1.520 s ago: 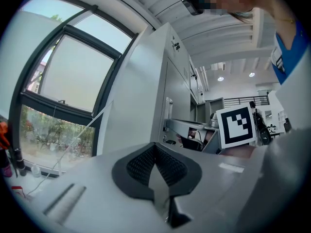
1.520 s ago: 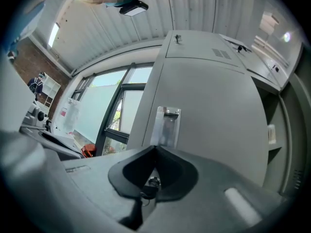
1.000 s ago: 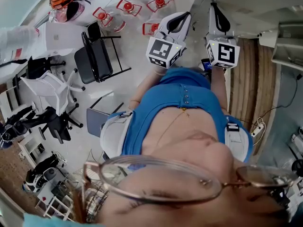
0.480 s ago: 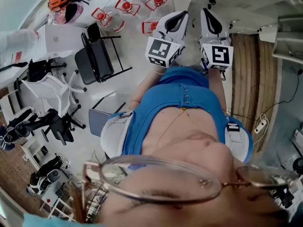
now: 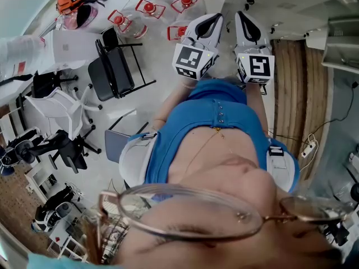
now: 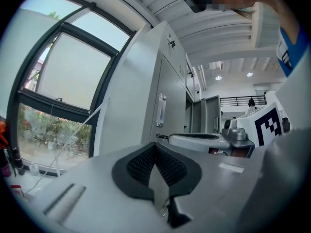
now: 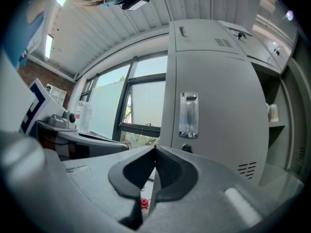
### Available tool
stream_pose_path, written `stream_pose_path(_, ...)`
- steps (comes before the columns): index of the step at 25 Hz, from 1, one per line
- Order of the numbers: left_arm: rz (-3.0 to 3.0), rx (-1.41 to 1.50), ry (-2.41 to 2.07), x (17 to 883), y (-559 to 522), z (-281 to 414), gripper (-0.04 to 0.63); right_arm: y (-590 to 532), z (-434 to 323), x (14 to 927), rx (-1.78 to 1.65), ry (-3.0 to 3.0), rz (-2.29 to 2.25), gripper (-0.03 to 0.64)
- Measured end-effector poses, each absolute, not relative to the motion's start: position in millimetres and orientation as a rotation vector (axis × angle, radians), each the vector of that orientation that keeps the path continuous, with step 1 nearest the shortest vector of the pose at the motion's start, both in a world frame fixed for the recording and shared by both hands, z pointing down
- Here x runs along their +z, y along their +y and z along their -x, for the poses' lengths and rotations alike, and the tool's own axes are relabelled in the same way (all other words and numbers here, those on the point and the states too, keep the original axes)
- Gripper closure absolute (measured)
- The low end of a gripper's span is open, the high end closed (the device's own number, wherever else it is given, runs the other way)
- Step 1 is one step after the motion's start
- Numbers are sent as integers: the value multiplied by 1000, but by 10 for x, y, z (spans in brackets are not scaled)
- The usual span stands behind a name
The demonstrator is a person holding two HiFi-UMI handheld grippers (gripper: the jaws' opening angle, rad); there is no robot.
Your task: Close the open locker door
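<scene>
Tall pale-grey metal locker door [image 7: 218,130] stands open at twelve o'clock from the grey right gripper [image 7: 154,152], seemingly with shelves [image 7: 273,125] at three o'clock. That and the grey left gripper [image 6: 155,147] are pinched together (both empty). A glancing push could skid off the smooth panel.

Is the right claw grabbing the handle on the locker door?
No, the right claw is shut on nothing, and the handle on the locker door sits ahead of it, untouched.
</scene>
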State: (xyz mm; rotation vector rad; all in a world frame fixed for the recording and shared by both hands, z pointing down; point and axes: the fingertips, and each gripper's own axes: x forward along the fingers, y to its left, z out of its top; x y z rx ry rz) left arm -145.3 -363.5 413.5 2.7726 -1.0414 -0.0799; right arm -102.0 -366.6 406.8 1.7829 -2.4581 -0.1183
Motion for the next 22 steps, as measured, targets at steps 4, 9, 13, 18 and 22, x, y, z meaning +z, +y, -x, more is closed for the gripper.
stream_pose_path(4, -2770, -77, -1041, 4138, -3622, 1447, 601, -3651, 1049, 4082, -114, -2465, -1766, 615)
stream_pose_path(9, -2767, -76, -1055, 4123, -3627, 1469, 601, -3648, 1083, 4103, -100, -2478, -1743, 615)
stream_pose_path(13, -2761, -73, -1069, 4118, -3622, 1516, 601, -3643, 1137, 4107, -98, -2489, -1722, 615)
stream_pose_path(18, -2761, -74, -1080, 4116, -3619, 1558, 601, -3639, 1178, 4113, -99, -2494, -1709, 615)
stream_pose_path(22, -2763, -71, -1082, 4111, -3614, 1574, 601, -3634, 1186, 4111, -97, -2494, -1704, 615)
